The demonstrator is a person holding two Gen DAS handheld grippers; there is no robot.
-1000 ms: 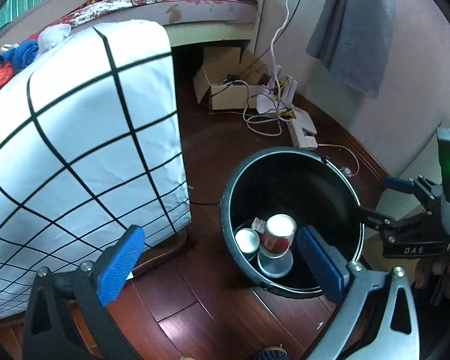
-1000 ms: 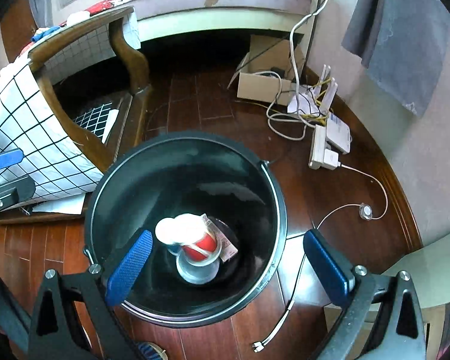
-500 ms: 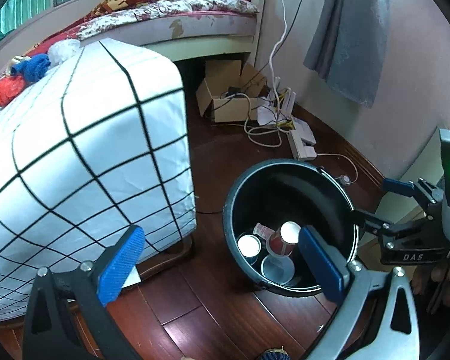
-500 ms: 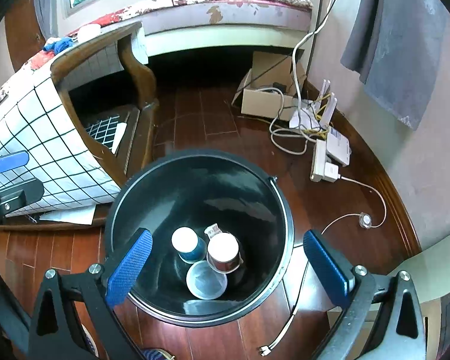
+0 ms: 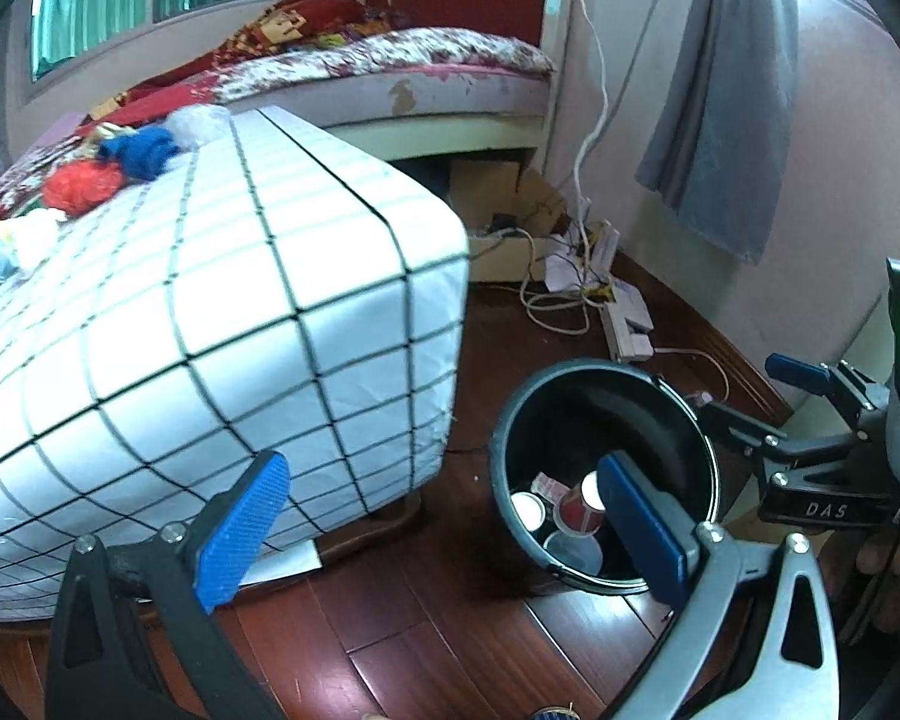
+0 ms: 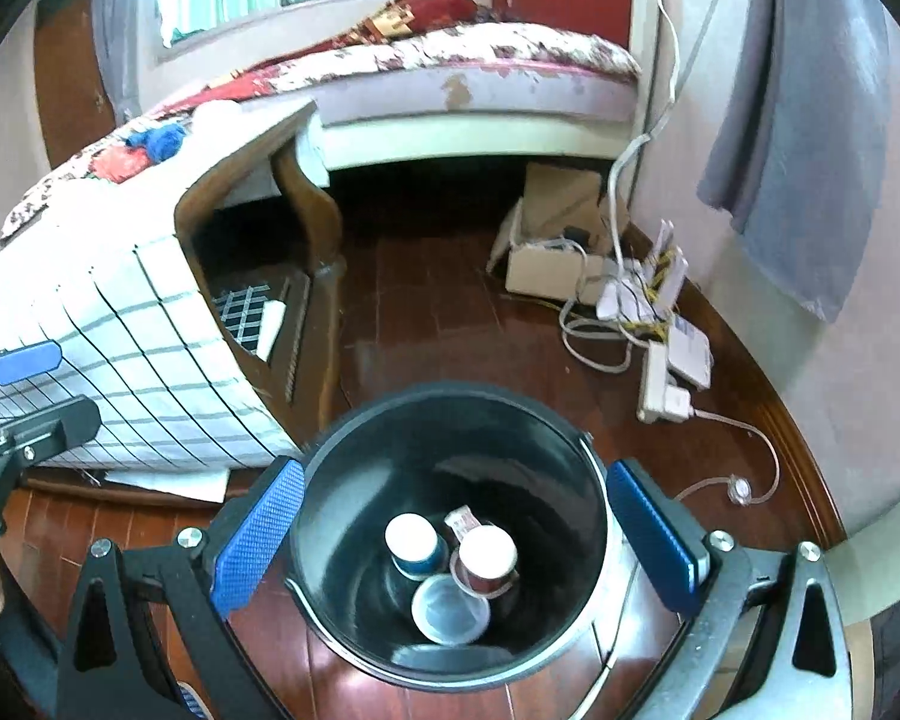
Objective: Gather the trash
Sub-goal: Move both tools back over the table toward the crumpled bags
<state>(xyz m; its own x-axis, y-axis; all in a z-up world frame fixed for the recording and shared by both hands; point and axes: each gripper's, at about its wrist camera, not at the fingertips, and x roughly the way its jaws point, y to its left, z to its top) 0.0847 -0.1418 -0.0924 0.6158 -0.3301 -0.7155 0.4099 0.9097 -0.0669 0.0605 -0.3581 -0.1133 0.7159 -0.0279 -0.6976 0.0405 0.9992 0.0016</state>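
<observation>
1. two grippers idle above a black bin (image 6: 450,540) at 6 o'clock; judged next: go to the table (image 5: 210,330) for leftover trash (image 5: 84,186) at 10 o'clock.
2. cups (image 6: 486,558) already lie in the bin.
3. left gripper (image 5: 444,534) and right gripper (image 6: 456,546) both spread wide, holding nothing.

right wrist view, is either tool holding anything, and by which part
Nothing is held. The right tool and the left tool are both open and empty; the cups lie loose in the black bin.

dark wood floor (image 6: 438,312), bed (image 6: 480,78), window (image 5: 90,12)
</observation>
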